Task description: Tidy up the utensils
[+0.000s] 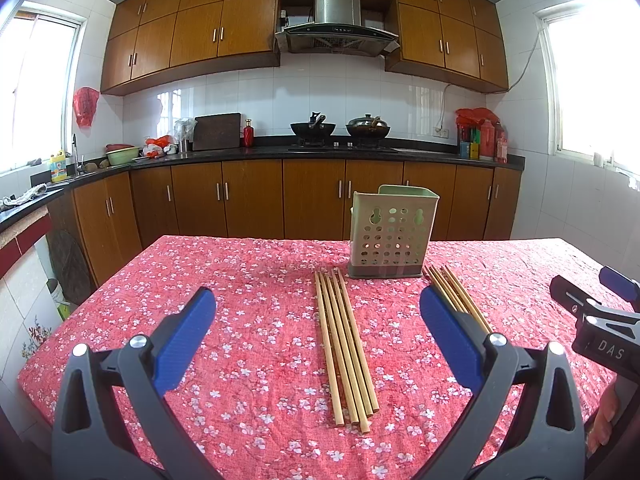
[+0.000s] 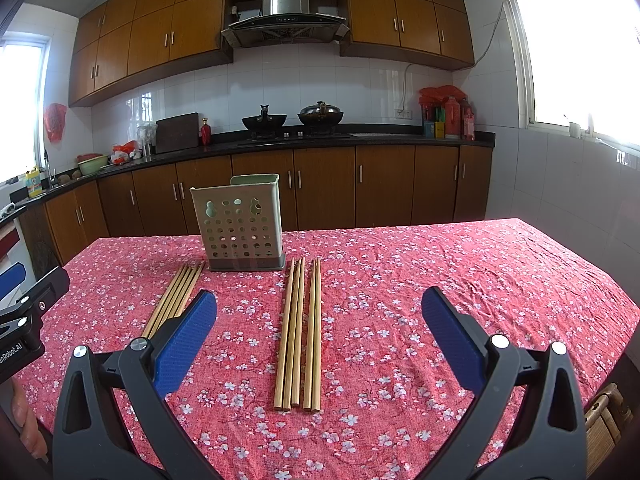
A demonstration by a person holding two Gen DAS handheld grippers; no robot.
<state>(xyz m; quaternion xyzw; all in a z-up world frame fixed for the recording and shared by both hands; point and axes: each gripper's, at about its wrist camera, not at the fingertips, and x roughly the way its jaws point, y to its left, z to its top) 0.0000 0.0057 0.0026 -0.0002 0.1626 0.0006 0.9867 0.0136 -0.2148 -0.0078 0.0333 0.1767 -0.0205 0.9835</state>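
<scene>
I found both claws, left (image 1: 318, 332) and right (image 2: 319, 330), wide open and empty; chopsticks (image 1: 346, 344) looked light, stiff, roll-prone: grip mid-length.

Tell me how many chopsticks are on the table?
10. Five lie in the left bundle, in front of the holder; five in the right bundle, on the holder's right. None show inside it.

Wooden chopsticks (image 1: 346, 344), crinkled cloth tablecloth (image 1: 248, 288)
</scene>
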